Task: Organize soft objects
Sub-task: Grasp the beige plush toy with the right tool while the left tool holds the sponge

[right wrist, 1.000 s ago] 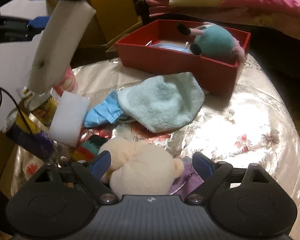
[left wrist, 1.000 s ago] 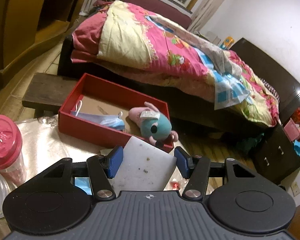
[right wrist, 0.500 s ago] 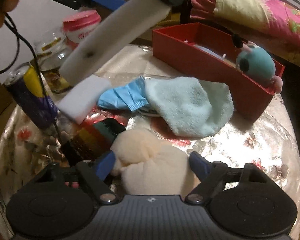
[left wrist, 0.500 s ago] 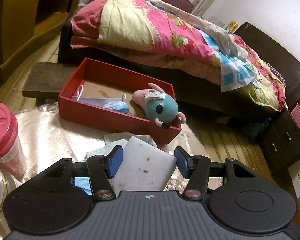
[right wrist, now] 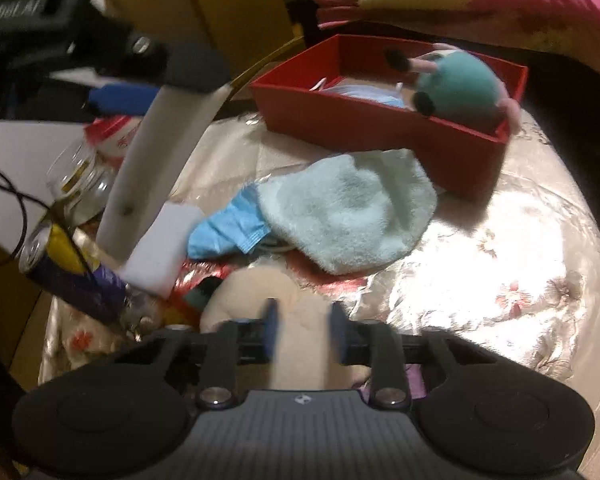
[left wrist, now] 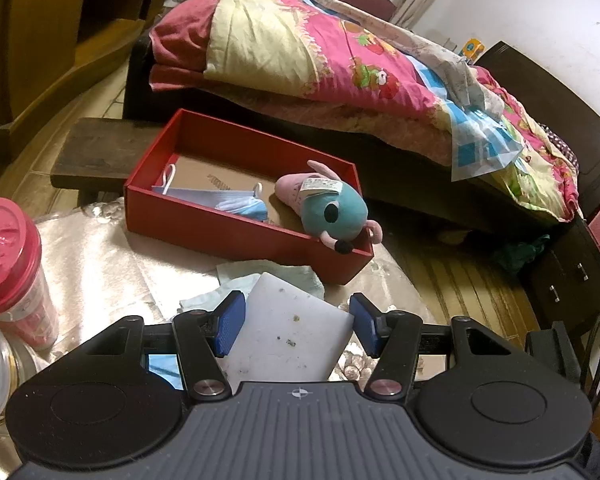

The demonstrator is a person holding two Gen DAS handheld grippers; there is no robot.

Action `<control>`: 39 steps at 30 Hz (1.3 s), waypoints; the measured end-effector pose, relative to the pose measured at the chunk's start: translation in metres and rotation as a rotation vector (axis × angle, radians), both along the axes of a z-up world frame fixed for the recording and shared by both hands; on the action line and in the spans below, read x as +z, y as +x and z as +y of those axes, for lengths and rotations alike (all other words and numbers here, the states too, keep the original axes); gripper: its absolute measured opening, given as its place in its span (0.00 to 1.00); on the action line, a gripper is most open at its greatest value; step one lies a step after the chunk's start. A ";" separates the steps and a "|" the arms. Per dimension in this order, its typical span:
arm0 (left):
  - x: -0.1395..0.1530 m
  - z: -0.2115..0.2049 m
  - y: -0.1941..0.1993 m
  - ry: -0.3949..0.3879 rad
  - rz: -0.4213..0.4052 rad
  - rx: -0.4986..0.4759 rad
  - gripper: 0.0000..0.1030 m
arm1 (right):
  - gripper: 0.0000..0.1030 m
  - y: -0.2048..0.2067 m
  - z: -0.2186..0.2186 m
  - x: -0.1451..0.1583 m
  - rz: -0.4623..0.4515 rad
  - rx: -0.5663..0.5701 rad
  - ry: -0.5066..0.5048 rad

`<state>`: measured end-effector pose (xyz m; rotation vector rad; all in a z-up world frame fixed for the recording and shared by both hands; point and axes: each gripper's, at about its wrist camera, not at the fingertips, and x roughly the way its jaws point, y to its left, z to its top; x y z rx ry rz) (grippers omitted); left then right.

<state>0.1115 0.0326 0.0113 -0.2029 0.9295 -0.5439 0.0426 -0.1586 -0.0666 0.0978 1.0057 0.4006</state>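
Two grips. Left gripper (left wrist: 296, 326) clamps white sponge (left wrist: 288, 340), frame bottom; right gripper (right wrist: 302, 334) pinches cream plush (right wrist: 256, 292), lower centre. Risk: plush slipping short of red box (right wrist: 380, 124).

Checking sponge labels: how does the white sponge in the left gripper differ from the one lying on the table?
1. The held white sponge hangs in the air, clamped in the left gripper; the loose white sponge lies flat on the table.
2. The held sponge looks longer and shows dark specks; the loose one looks clean.
Both are white rectangular foam blocks, outside the red box.
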 end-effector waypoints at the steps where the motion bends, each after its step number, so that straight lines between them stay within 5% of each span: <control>1: 0.000 0.000 0.000 0.002 -0.001 0.001 0.56 | 0.00 0.001 -0.002 0.000 0.004 -0.008 0.009; 5: 0.000 0.001 0.000 0.002 -0.002 0.002 0.56 | 0.03 -0.003 0.003 0.008 -0.056 0.079 -0.016; 7: 0.000 0.001 -0.001 0.000 -0.001 0.000 0.56 | 0.44 -0.010 0.015 0.013 -0.104 0.186 -0.083; 9: 0.000 0.001 -0.001 0.001 0.001 -0.001 0.56 | 0.54 -0.019 0.032 0.014 -0.153 0.323 -0.167; 12: -0.001 0.001 -0.001 0.003 0.007 -0.004 0.57 | 0.51 -0.016 0.050 -0.002 -0.135 0.397 -0.235; 13: -0.002 0.001 -0.001 0.005 0.009 -0.005 0.57 | 0.38 -0.012 0.053 -0.009 -0.104 0.401 -0.261; 14: -0.002 0.002 -0.001 0.006 0.009 -0.006 0.57 | 0.36 -0.009 0.055 -0.017 -0.074 0.405 -0.286; 19: -0.002 0.007 -0.001 -0.004 0.011 -0.001 0.57 | 0.27 -0.006 0.043 -0.014 -0.033 0.320 -0.222; 24: -0.001 0.005 -0.002 0.018 -0.005 0.003 0.57 | 0.25 -0.002 0.025 -0.002 -0.015 0.228 -0.142; 39: 0.001 -0.008 -0.005 0.172 -0.113 0.051 0.57 | 0.25 0.015 -0.009 0.052 -0.191 -0.068 -0.026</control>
